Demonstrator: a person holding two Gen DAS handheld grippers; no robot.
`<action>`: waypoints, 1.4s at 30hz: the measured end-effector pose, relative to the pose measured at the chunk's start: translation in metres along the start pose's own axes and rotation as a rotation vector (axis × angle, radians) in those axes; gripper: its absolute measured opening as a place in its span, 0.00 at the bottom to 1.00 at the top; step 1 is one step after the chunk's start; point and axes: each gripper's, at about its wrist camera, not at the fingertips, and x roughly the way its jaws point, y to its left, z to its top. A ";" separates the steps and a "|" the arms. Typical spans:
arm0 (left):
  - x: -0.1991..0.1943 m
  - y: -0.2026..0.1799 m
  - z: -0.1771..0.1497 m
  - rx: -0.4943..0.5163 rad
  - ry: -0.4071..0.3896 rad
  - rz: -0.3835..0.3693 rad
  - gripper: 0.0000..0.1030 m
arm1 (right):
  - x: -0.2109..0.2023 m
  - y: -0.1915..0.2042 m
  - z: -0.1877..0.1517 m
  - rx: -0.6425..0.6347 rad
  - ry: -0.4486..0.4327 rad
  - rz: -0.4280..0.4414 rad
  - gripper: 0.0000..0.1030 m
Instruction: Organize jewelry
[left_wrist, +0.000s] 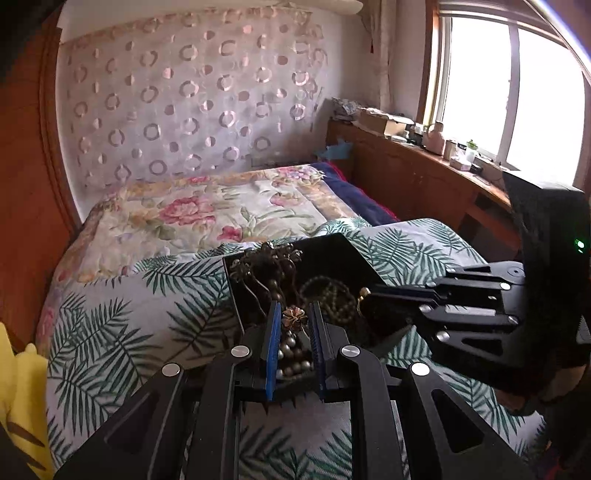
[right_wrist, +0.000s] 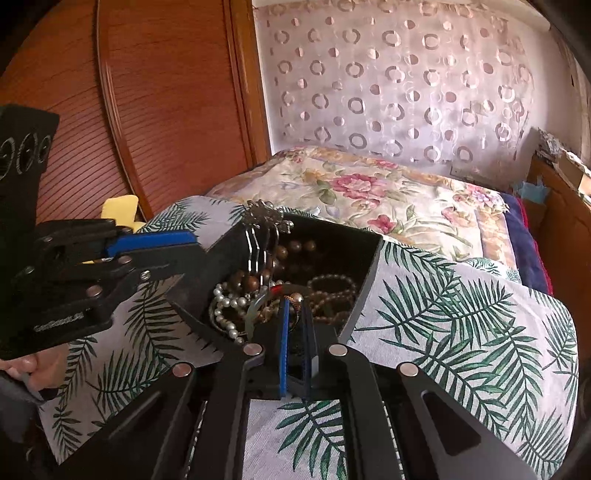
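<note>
A black open box (left_wrist: 332, 254) (right_wrist: 332, 236) sits on a palm-leaf cloth on the bed and holds tangled jewelry: brown bead strands (right_wrist: 332, 291), a white pearl strand (right_wrist: 225, 306), metal hair combs (right_wrist: 264, 221). My left gripper (left_wrist: 294, 314) is over the box's near edge, its fingers close on either side of a gold flower piece (left_wrist: 293, 317) with pearls below. My right gripper (right_wrist: 294, 306) is at the box's near edge, narrowly closed around a thin ring-like piece (right_wrist: 295, 299). Each gripper shows in the other's view.
The palm-leaf cloth (right_wrist: 461, 314) covers the near bed. A floral quilt (left_wrist: 207, 206) lies behind. A wooden wardrobe (right_wrist: 166, 92) stands at left. A wooden ledge (left_wrist: 424, 166) with small bottles runs under the window. A yellow object (left_wrist: 22, 387) lies at left.
</note>
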 end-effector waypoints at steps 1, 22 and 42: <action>0.002 0.000 0.001 0.000 0.001 0.001 0.14 | -0.001 -0.001 0.000 0.002 -0.003 -0.007 0.27; 0.019 -0.001 0.015 -0.001 -0.013 0.085 0.75 | -0.042 -0.010 -0.020 0.055 -0.063 -0.051 0.40; -0.090 -0.018 -0.038 -0.051 -0.113 0.183 0.92 | -0.132 0.013 -0.053 0.154 -0.233 -0.237 0.98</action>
